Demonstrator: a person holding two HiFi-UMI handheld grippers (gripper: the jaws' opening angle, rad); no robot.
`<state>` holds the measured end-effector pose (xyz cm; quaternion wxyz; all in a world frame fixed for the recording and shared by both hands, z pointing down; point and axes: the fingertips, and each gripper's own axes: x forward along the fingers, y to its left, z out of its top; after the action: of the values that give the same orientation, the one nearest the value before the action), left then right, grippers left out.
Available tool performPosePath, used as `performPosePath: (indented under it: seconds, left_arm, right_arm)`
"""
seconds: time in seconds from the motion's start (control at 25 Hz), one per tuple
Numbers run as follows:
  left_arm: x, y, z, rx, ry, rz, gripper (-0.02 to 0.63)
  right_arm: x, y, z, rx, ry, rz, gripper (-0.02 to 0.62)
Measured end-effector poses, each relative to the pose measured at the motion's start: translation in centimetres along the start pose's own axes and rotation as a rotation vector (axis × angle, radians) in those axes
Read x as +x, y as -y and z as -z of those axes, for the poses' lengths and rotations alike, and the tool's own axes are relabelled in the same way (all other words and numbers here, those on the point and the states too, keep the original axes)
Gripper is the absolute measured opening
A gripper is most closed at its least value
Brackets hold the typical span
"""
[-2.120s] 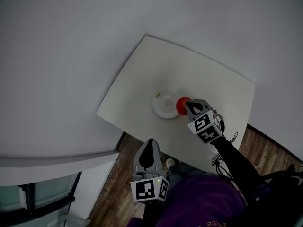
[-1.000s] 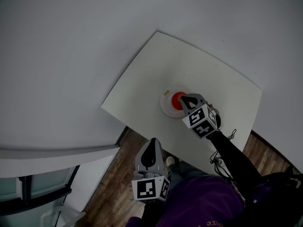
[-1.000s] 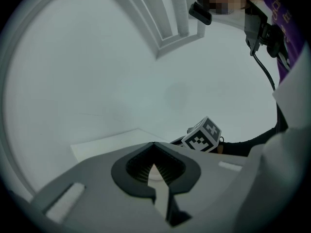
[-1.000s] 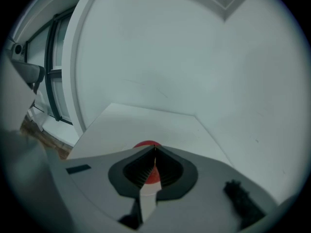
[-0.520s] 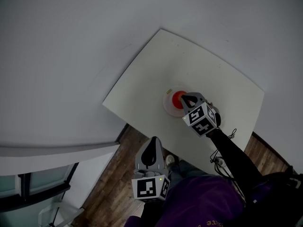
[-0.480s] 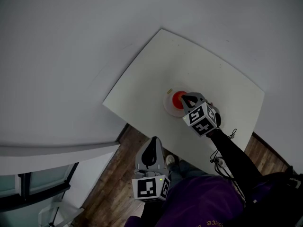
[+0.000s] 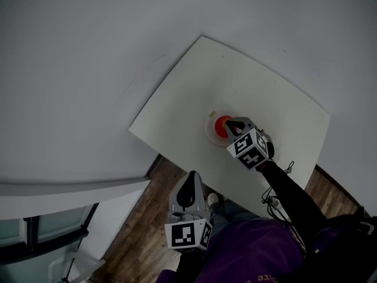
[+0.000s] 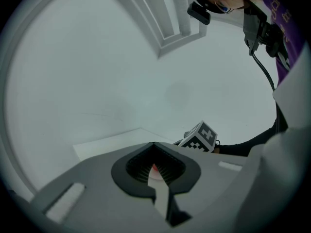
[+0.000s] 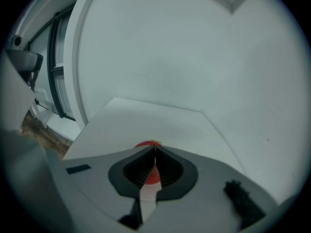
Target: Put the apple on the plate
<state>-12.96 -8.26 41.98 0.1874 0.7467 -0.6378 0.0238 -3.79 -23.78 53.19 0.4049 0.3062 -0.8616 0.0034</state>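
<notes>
Apple point(image 7: 221, 123) resting on the plate point(image 7: 209, 128) near the counter's point(image 7: 194, 87) middle. Right gripper point(image 7: 231, 124) closed at the apple's top, apparently pinching its stem. Left gripper point(image 7: 189, 181) closed on nothing, held near, off the counter.

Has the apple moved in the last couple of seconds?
Yes. In the head view the apple went left, from the right rim of the plate onto the plate.

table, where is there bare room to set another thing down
The table is bare along its far edge and left corner, and between the plate and the right edge. It is crowded at the near middle, where the apple sits on the plate with the right gripper at it.
</notes>
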Motion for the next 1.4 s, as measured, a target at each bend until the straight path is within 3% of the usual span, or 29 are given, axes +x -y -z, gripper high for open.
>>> performPosePath:
  seconds: [0.72,0.88,1.04,1.4]
  left_arm:
    - [0.0,-0.9,-0.2,0.006,-0.002,-0.018,0.006]
    - [0.1,-1.0,-0.3,0.008,-0.001,-0.015,0.007]
    - [0.1,-1.0,-0.4,0.010,0.004,-0.013,0.007]
    - [0.5,-0.8,-1.1,0.010,0.023,-0.012,0.007]
  right_arm:
    - [0.3,-0.4,-0.3,-0.031,0.021,-0.017,0.017]
    - [0.2,-0.3,-0.6,-0.037,0.028,-0.007,0.017]
    - [0.0,-0.2,-0.6,-0.031,0.033,-0.007,0.060]
    - [-1.6,1.1,-0.9,-0.011,0.069,0.039,0.061]
